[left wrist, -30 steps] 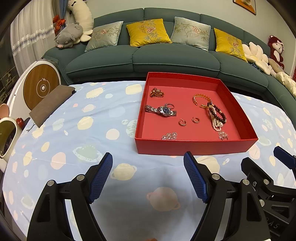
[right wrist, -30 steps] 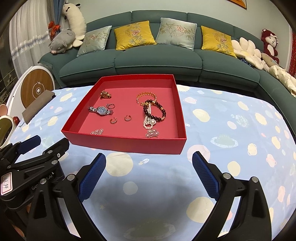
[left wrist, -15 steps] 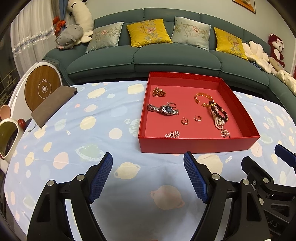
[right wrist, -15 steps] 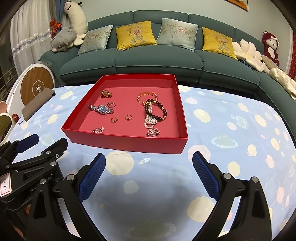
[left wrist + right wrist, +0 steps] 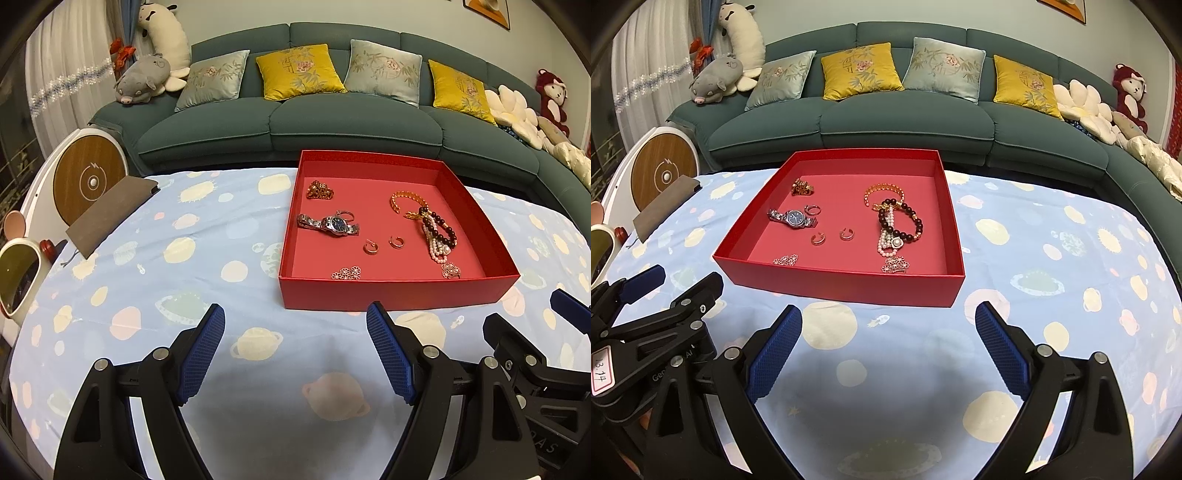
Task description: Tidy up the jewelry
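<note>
A shallow red tray (image 5: pixel 391 295) (image 5: pixel 846 286) sits on the table and holds loose jewelry. Inside lie a silver watch (image 5: pixel 328 224) (image 5: pixel 792 218), a gold bracelet (image 5: pixel 406 201) (image 5: pixel 882 192), a dark bead bracelet tangled with a pearl strand (image 5: pixel 439 236) (image 5: pixel 899 229), two small hoop earrings (image 5: pixel 384 244) (image 5: pixel 833 235), a gold clip (image 5: pixel 319 192) and flower-shaped pieces (image 5: pixel 347 274) (image 5: pixel 895 264). My left gripper (image 5: pixel 295 325) stands open before the tray's near wall, nothing between its blue pads. My right gripper (image 5: pixel 888 332) is open too, also short of the tray and holding nothing.
A blue cloth with planet prints (image 5: pixel 166 266) covers the table. A grey pouch (image 5: pixel 107 214) lies at its far left edge, beside a round wooden-faced device (image 5: pixel 90 181) and a small mirror (image 5: pixel 16 273). A green sofa with cushions (image 5: pixel 303 110) runs behind the table.
Both views have barely shifted; the tray sits slightly further right in the left wrist view. Both grippers stay open with nothing in them.
</note>
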`<state>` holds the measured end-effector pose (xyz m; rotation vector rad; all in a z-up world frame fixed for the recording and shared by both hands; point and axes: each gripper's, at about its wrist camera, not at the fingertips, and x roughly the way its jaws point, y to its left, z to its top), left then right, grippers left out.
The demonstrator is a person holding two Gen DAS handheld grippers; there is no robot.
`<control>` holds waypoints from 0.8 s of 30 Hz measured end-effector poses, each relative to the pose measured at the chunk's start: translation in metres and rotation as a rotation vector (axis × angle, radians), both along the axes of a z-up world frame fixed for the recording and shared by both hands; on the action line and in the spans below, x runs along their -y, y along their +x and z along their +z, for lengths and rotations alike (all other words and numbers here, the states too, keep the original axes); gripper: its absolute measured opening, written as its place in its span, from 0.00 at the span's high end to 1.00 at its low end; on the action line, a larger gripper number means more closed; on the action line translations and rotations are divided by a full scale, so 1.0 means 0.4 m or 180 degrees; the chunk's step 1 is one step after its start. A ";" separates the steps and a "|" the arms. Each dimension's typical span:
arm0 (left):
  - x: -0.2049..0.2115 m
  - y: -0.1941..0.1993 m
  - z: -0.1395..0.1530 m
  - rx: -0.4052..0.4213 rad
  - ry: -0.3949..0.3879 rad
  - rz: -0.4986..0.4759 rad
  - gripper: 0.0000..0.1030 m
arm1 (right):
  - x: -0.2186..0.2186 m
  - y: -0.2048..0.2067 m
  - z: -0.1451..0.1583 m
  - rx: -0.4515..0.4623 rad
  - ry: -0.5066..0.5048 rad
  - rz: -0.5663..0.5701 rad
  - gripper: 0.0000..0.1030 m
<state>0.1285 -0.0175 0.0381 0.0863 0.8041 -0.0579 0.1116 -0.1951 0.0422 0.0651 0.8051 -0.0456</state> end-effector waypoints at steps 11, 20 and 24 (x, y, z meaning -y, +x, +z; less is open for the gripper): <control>-0.001 0.000 0.003 0.0040 -0.0022 0.0000 0.26 | 0.001 -0.004 0.002 0.0037 -0.0002 -0.0034 0.10; -0.001 -0.004 0.006 0.0082 -0.0031 0.0012 0.26 | 0.001 -0.008 0.005 0.0063 0.0005 -0.0048 0.10; -0.001 -0.006 0.010 0.0116 -0.0034 0.0036 0.26 | 0.003 -0.008 0.009 0.0082 0.0011 -0.0055 0.10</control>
